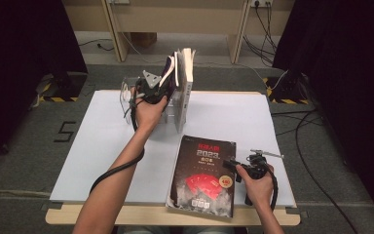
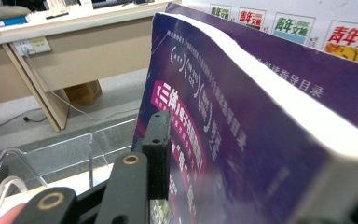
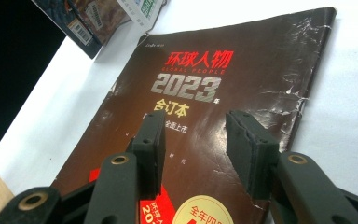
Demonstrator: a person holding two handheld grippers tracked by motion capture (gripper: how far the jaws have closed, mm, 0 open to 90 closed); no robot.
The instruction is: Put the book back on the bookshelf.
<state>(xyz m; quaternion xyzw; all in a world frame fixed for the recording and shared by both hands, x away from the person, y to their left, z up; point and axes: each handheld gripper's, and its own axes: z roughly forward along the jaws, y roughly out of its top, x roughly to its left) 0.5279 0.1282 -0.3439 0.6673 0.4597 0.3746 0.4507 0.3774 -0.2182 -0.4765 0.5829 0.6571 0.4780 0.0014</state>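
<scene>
Now my left tool (image 1: 168, 73) clamps the purple book (image 2: 242, 140) upright at the counter's (image 1: 102, 146) far edge; my right tool (image 3: 193, 140) hovers, jaws apart, over the brown book (image 1: 204, 175).

Black claws (image 3: 193, 140) with brass-coloured rivets, black trailing cables, bare forearms.

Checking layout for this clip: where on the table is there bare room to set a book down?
Bare white table left of the dark book, and right of the acrylic stand toward the far-right corner. Crowded around the stand, where the left gripper holds the purple book.
</scene>
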